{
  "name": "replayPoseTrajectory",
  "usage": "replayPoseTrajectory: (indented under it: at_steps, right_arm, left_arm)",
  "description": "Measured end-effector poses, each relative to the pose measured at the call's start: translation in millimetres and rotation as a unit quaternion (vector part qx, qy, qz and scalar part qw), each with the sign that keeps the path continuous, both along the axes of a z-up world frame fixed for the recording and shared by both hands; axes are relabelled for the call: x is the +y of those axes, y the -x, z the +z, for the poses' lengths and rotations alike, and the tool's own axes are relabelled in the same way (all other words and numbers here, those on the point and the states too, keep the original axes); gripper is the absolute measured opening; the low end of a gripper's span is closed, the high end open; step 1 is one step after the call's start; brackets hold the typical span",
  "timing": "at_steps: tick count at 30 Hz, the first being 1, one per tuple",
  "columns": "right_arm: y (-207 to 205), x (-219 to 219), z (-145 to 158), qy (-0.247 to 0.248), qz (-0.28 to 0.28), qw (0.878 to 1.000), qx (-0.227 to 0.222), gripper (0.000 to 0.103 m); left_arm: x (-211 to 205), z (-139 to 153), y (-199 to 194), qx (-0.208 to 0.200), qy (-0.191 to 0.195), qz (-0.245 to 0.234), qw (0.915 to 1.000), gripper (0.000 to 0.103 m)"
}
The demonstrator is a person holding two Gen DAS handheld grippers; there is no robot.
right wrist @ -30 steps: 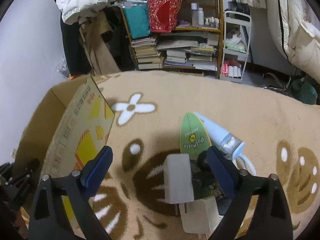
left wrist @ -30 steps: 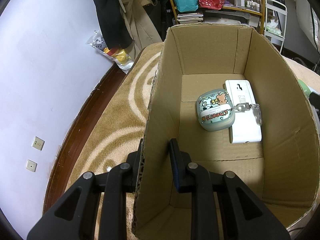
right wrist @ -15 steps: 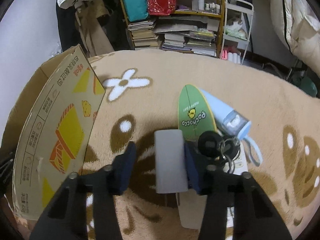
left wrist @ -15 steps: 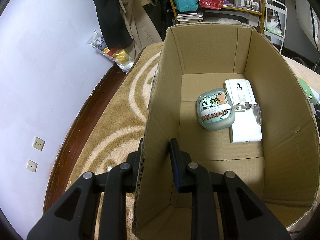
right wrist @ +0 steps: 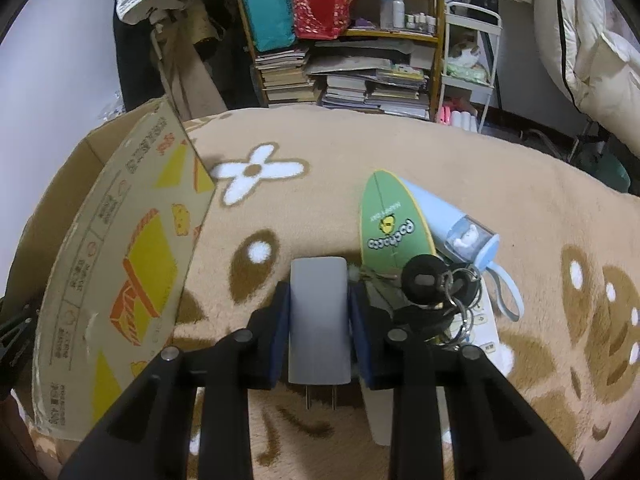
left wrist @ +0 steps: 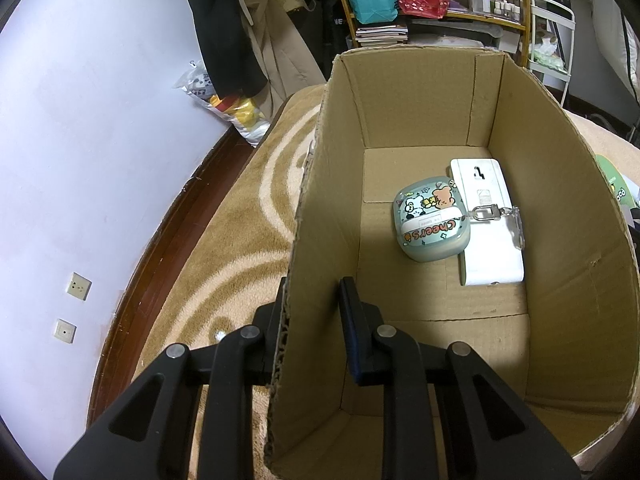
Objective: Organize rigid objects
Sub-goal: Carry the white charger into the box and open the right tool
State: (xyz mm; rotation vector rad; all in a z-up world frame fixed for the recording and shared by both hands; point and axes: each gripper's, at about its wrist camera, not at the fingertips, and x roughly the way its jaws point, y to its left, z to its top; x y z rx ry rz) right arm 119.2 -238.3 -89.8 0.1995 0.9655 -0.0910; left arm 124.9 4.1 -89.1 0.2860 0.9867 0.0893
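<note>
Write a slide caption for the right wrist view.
Right gripper shut on grey plug adapter beside cardboard box.

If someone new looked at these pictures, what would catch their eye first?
Probably the grey plug adapter clamped in the right gripper above the rug. Next, the cardboard box, its wall pinched by the left gripper, holding a cartoon earbud case beside a white device.
</note>
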Motion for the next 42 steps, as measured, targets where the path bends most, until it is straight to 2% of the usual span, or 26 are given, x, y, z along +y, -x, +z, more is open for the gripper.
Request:
replayPoseTrajectory:
  at_steps: [11, 16, 26, 33, 42]
  right_arm:
    - [1.1, 30.0, 18.4, 0.02, 0.031, 0.999, -0.021, 0.03]
    - [0.8, 34.8, 32.5, 0.009, 0.033, 0.999, -0.034, 0.03]
    - [-2.7, 58.7, 94.4, 0.008, 0.057, 0.993, -0.108, 0.03]
    - [-9.2, 75.9, 123.5, -0.019, 0.073, 0.987, -0.141, 0.03]
    - [-20.6, 96.0, 135.1, -0.04, 0.087, 0.983, -0.155, 0.03]
  left_arm:
    - [-0.7, 0.0, -0.1, 0.0, 0.001, 0.0, 1.0, 0.021]
    - [-0.6, 0.0, 0.0, 0.0, 0.0, 0.001, 1.0, 0.021]
    - [-2.5, 0.7, -0.6, -0.001, 0.0, 0.002, 1.0, 0.022]
    - [-2.3, 0.4, -0.6, -0.001, 0.0, 0.002, 1.0, 0.021]
    - [-2.6, 0.9, -1.2, 0.0, 0.002, 0.002, 1.0, 0.021]
